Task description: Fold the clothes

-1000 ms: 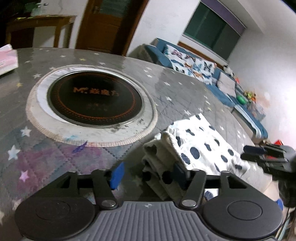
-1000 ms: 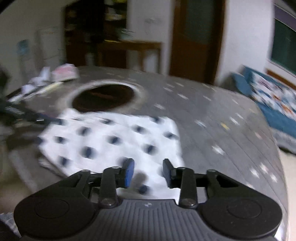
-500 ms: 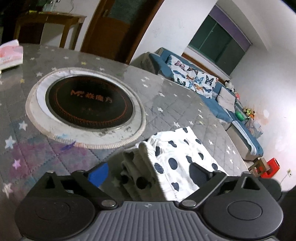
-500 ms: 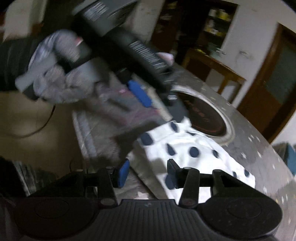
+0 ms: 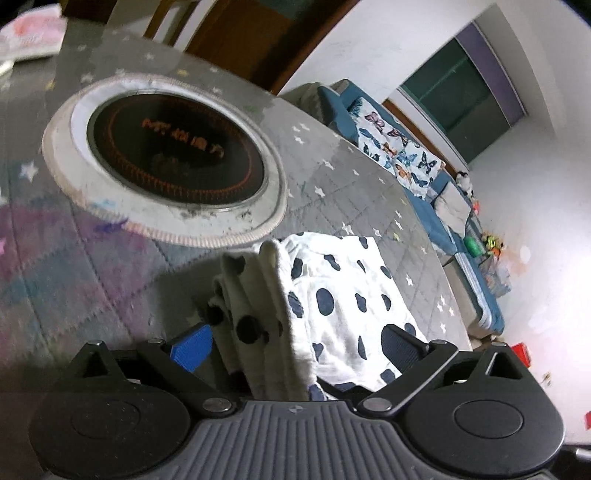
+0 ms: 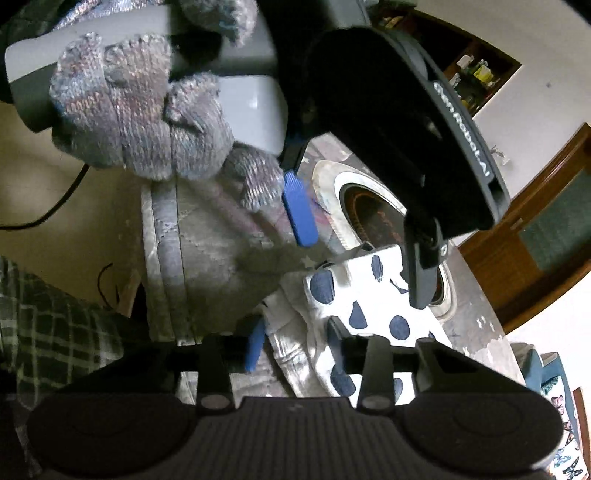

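A folded white garment with dark blue spots (image 5: 332,295) lies on the grey star-patterned table (image 5: 110,273), near its front edge. My left gripper (image 5: 295,343) is open, its fingers either side of the garment's thick folded edge. In the right wrist view the garment (image 6: 369,306) lies just ahead. My right gripper (image 6: 295,343) is open, with the garment's near corner between its fingers. The left gripper (image 6: 354,254) hangs over the garment there, held by a hand in a knitted glove (image 6: 147,122).
A round black induction hob (image 5: 173,155) with a white ring is set into the table behind the garment. A pink-and-white packet (image 5: 33,33) lies at the far left. A blue sofa (image 5: 413,166) stands beyond the table. The table's edge (image 6: 162,258) is close to my right gripper.
My left gripper has opened wide and tilted over the folded edge. My right gripper has swung from the far side round to the garment's near corner, beside the left one.
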Demonstrator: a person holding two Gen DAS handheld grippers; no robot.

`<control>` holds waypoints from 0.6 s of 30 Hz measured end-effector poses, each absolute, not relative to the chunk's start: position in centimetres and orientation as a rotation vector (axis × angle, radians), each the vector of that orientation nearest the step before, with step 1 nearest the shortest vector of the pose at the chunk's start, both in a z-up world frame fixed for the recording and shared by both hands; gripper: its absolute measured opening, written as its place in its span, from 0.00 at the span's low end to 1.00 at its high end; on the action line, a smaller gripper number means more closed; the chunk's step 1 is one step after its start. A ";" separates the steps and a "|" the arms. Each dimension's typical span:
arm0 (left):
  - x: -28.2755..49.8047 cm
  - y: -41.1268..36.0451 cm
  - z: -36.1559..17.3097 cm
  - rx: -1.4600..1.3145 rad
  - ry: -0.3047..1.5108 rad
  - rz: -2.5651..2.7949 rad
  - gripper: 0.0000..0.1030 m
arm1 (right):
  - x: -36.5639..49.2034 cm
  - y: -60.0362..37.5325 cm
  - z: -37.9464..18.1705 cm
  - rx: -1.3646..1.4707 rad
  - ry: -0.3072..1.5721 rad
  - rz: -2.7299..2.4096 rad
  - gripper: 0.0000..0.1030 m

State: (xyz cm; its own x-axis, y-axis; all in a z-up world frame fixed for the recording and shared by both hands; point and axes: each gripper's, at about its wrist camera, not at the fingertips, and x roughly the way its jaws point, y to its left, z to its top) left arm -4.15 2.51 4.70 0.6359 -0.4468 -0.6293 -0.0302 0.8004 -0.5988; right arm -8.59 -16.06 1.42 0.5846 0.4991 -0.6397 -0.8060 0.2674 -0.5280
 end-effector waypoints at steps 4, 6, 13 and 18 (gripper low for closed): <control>-4.2 2.8 4.1 -0.669 0.873 -0.237 0.97 | -8.4 -16.4 2.3 -0.877 0.374 0.901 0.25; -4.4 3.0 3.8 -0.709 0.874 -0.234 0.97 | -8.2 -16.6 2.7 -0.842 0.372 0.899 0.23; -4.8 3.4 2.1 -0.877 0.892 -0.232 0.99 | -7.4 -17.7 4.0 -0.737 0.378 0.888 0.21; -4.4 3.3 1.4 -0.956 0.886 -0.225 0.95 | -7.3 -18.4 4.8 -0.693 0.376 0.884 0.20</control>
